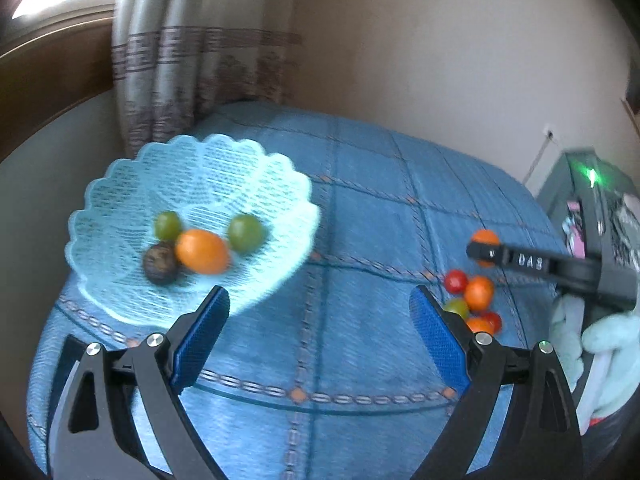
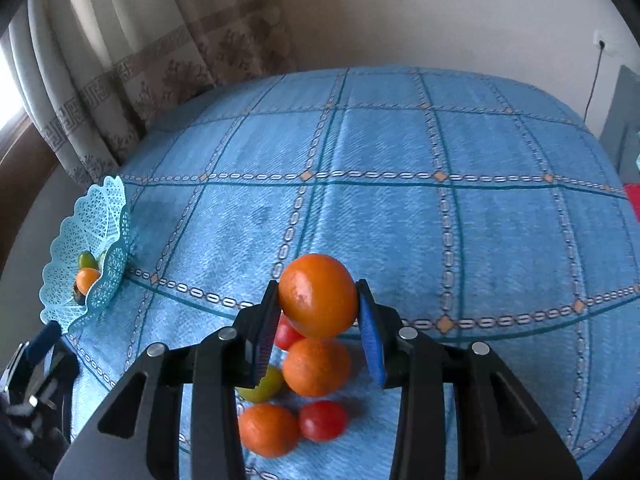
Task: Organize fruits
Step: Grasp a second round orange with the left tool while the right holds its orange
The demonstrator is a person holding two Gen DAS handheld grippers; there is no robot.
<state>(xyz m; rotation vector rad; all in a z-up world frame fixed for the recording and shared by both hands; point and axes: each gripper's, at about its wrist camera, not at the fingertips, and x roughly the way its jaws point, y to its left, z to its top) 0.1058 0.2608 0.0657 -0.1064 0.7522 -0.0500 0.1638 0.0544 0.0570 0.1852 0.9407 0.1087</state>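
Observation:
My right gripper (image 2: pixel 318 296) is shut on an orange mandarin (image 2: pixel 318 295), held above a cluster of loose fruit on the blue cloth: another mandarin (image 2: pixel 316 366), a third mandarin (image 2: pixel 268 428), a red tomato (image 2: pixel 323 420) and a green fruit (image 2: pixel 264 388). In the left wrist view that gripper (image 1: pixel 486 252) comes in from the right with the mandarin (image 1: pixel 485 237) above the same cluster (image 1: pixel 472 300). My left gripper (image 1: pixel 320 312) stands open and empty, just right of a light blue lace bowl (image 1: pixel 120 184) holding two green fruits, a mandarin (image 1: pixel 202 250) and a dark brown fruit (image 1: pixel 160 262).
A blue checked cloth (image 2: pixel 400 220) covers the table. Patterned curtains (image 1: pixel 192 76) and a window hang behind the bowl. A grey box with a green light (image 1: pixel 592 184) and a pale cloth (image 1: pixel 600 344) sit at the table's right end. A wall socket with a cord (image 2: pixel 600 46) is on the far wall.

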